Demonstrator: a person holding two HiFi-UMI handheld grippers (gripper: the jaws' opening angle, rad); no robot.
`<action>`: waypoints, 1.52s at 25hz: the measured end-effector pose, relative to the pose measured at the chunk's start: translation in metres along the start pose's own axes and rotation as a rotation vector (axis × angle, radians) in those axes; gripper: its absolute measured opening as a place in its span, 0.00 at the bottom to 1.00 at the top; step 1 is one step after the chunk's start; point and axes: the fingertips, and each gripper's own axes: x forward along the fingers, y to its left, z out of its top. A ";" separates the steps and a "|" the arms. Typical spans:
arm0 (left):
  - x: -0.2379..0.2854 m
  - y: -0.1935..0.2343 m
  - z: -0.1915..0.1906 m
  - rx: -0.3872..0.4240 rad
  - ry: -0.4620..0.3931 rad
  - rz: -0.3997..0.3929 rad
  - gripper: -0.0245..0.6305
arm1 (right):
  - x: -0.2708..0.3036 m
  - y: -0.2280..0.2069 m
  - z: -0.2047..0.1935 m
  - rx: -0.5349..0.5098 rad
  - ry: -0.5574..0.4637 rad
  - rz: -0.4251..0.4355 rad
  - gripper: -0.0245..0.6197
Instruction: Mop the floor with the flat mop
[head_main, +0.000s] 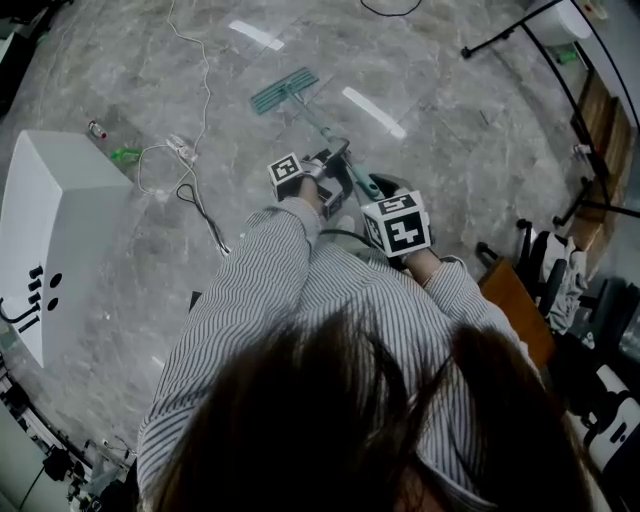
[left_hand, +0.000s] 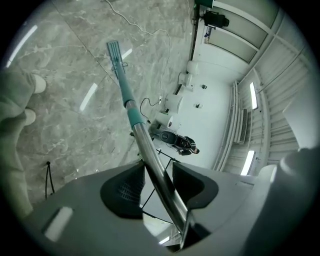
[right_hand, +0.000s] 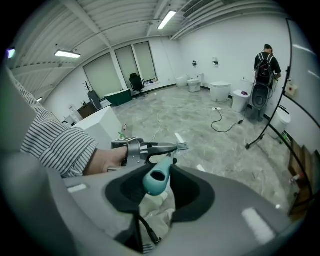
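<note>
On the floor (head_main: 450, 160), flat mop (head_main: 285, 91): left tongs (left_hand: 156, 172) clamped on steel shaft (left_hand: 149, 152), right tongs (right_hand: 159, 175) on teal end (right_hand: 155, 182) seen only in right gripper view.

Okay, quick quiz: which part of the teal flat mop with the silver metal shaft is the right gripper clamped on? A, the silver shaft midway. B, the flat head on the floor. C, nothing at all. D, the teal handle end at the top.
D: in the right gripper view the teal handle end sits between the jaws of the right gripper; the left gripper holds the silver shaft lower down.
</note>
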 end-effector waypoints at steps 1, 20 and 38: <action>0.001 0.006 0.003 0.019 0.009 0.015 0.29 | 0.000 -0.001 0.000 0.005 -0.008 0.001 0.22; 0.050 -0.088 0.190 0.115 0.038 0.112 0.30 | 0.128 0.009 0.172 -0.003 -0.071 -0.027 0.22; 0.155 -0.263 0.491 0.174 0.070 0.184 0.30 | 0.332 -0.003 0.475 0.066 -0.114 -0.049 0.23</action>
